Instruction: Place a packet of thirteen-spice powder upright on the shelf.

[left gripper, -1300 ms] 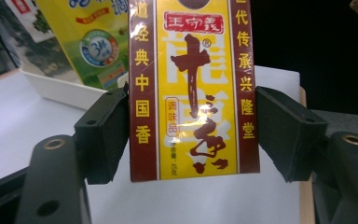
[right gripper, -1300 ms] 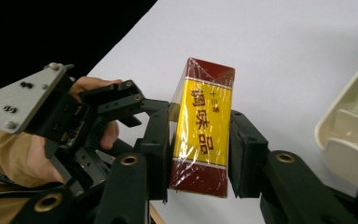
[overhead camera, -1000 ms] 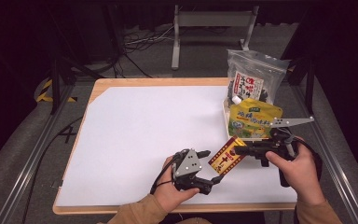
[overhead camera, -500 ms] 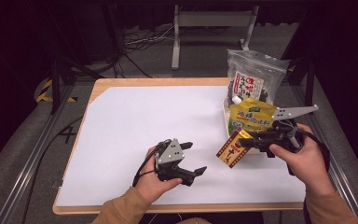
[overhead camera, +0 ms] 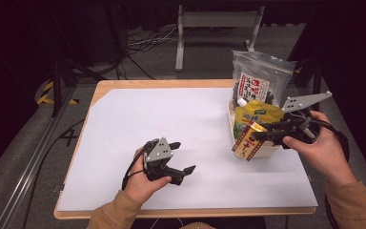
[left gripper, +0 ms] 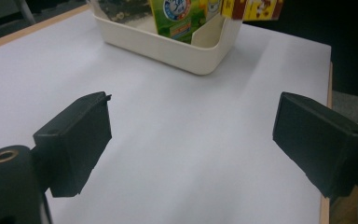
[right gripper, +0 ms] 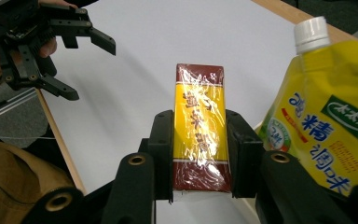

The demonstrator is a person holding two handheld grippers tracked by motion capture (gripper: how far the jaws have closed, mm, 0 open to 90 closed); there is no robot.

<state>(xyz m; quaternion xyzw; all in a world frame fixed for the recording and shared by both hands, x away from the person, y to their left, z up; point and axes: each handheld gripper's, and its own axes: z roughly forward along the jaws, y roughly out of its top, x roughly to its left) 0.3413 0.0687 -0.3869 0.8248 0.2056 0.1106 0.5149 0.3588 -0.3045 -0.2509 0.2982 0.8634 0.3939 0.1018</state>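
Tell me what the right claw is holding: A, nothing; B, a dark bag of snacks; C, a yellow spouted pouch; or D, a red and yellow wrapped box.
D: in the right gripper view the right claw is clamped on both sides of the red and yellow wrapped box, beside the yellow spouted pouch.

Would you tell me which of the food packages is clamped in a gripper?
The red-and-yellow box, gripped by the right gripper; the yellow spouted pouch and clear bag stand in the tray.

Your left gripper has let go, its jaws just opening; your right gripper lifted the red-and-yellow wrapped box beside the cream plastic bin.
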